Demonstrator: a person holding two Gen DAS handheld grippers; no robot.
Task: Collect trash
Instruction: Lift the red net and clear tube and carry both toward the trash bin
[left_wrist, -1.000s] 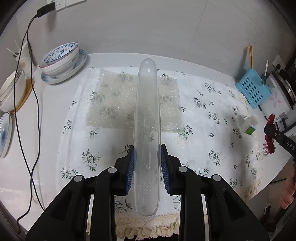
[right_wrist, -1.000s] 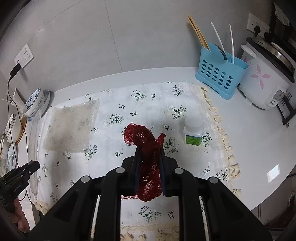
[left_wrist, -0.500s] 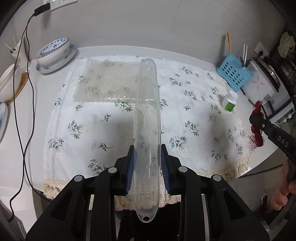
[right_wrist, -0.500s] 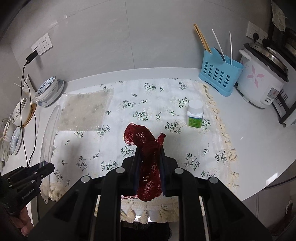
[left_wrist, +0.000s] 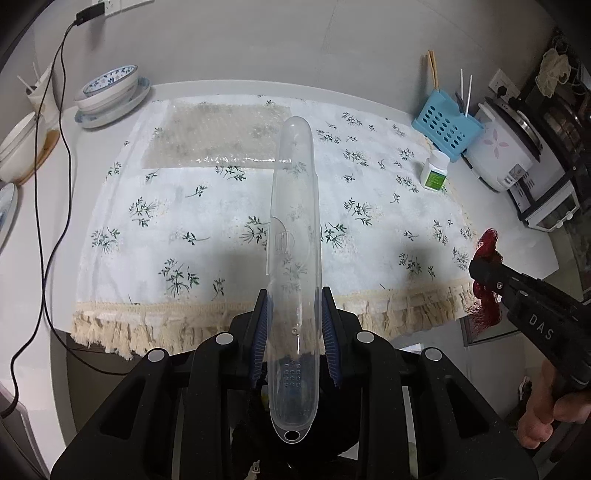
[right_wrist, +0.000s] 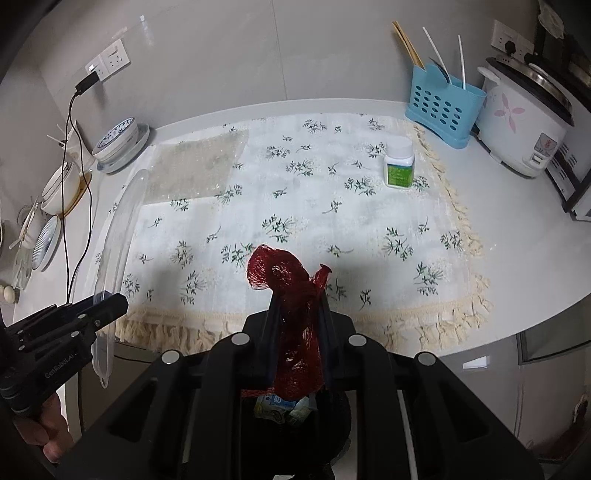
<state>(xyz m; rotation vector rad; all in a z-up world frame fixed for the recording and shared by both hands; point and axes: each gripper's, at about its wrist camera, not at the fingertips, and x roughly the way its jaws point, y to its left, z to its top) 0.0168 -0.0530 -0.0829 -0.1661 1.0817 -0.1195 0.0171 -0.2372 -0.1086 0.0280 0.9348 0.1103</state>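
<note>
Both tongs are loaded: left tongs (left_wrist: 294, 332) pinch a long clear plastic case (left_wrist: 294, 258), right tongs (right_wrist: 298, 332) squeeze a crumpled red mesh net (right_wrist: 291, 295), each held off the worktop (right_wrist: 517, 240) edge, probably for dropping into the dark bin (right_wrist: 332, 406) below.

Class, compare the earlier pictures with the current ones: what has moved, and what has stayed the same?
Both claws have pulled back from over the tablecloth to beyond its fringed front edge. The left claw still grips the clear plastic case; the right claw still grips the red mesh net. The bubble wrap and white bottle have not moved.
</note>
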